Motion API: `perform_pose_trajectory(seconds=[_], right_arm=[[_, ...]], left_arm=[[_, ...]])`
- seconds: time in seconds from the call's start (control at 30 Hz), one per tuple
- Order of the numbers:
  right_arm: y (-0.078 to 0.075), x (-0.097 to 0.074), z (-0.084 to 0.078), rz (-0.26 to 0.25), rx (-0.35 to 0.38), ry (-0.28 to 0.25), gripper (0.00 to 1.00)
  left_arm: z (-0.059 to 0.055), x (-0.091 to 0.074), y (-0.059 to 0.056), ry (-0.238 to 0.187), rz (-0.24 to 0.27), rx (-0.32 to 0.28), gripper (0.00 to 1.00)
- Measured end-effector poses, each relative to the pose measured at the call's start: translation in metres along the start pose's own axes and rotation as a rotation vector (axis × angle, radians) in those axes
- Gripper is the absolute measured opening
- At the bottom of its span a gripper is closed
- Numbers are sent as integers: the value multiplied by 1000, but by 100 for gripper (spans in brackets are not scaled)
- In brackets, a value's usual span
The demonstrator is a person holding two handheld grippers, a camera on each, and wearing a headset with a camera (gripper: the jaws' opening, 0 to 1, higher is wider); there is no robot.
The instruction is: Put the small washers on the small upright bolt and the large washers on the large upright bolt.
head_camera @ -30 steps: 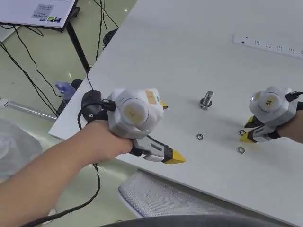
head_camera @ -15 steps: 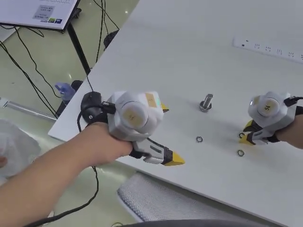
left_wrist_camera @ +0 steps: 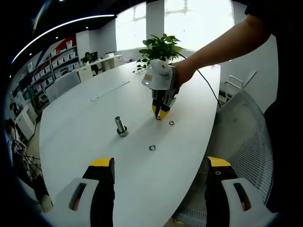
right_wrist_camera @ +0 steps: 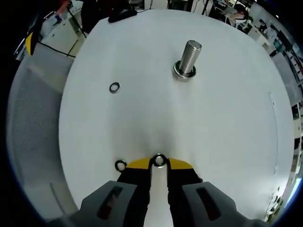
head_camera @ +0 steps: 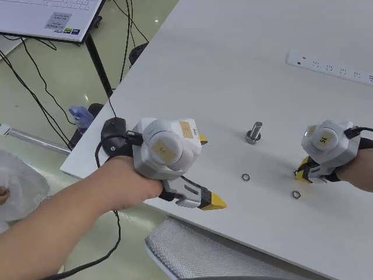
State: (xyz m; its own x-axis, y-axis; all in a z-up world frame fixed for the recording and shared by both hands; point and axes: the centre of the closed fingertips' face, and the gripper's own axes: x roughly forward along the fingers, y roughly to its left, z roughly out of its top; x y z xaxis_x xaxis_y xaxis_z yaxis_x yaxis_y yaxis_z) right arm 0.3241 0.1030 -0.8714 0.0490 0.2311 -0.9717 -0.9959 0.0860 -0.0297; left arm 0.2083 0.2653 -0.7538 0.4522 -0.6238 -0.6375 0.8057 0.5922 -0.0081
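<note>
Down on the table (right_wrist_camera: 227, 118), right gripper (right_wrist_camera: 159, 166) fingers (right_wrist_camera: 137, 164) pinch a washer (right_wrist_camera: 159, 160).

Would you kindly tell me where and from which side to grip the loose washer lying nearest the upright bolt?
I'd take the washer by its outer rim, claw tips on opposite edges, coming straight down from above. It lies flat on the table, a thin ring with no height for a sideways pinch. The open left claw seems free.
</note>
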Motion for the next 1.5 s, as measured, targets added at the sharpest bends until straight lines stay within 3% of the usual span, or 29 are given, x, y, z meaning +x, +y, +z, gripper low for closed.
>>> perform_pose_trajectory(seconds=[0.43,0.73,0.87,1.17,1.5], right_arm=[[-1,-1,1,2,25,-4,12],[-8,-21,4,-3,31,-8,12],[-16,-34,9,-17,13,0,12],[-35,-61,26,-34,29,-37,12],[-57,-70,19,-48,76,-52,12]], left_arm=[[-3,-1,0,7,6,2,78],[-1,-2,3,11,10,6,78],[0,-1,3,10,9,9,78],[1,2,0,14,1,13,78],[2,3,5,14,3,16,79]])
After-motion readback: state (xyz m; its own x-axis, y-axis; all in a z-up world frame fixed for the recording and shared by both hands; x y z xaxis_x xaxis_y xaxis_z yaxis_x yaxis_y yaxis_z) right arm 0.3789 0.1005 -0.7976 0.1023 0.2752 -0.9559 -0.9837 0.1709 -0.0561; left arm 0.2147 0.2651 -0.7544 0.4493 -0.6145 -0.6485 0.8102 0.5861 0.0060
